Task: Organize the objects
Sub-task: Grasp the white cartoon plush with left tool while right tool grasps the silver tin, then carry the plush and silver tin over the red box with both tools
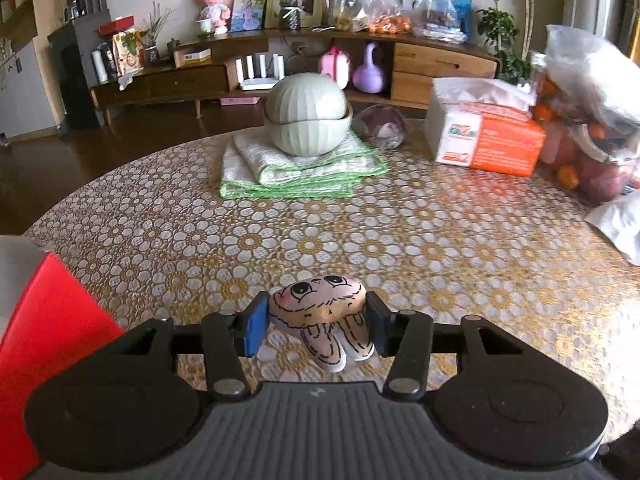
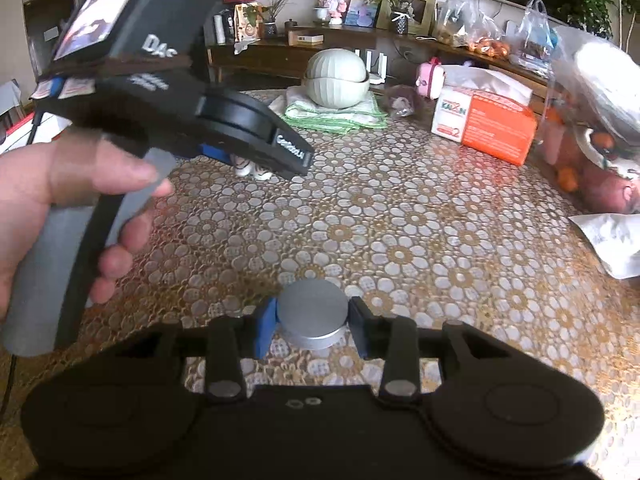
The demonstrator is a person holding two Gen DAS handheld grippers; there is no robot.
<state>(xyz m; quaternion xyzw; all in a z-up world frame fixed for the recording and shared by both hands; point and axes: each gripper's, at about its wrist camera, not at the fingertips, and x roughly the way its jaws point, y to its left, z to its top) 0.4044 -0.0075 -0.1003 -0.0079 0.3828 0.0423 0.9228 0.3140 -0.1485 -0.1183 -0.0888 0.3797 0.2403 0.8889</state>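
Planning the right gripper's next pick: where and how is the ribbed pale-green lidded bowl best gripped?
Grip the ribbed pale-green lidded bowl across its lower half, below the lid seam, coming level from the near side. The domed lid looks loose, and the folded green-edged cloth underneath may shift.

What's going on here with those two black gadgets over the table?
A person is tidying a flower-patterned table with a hand-held gripping tool in each hand. The left tool is clamped on a small rabbit-face plush toy. The right tool is closed around a round silver tin. Both items are low over the table; whether they touch it is unclear. A red box sits at the left.
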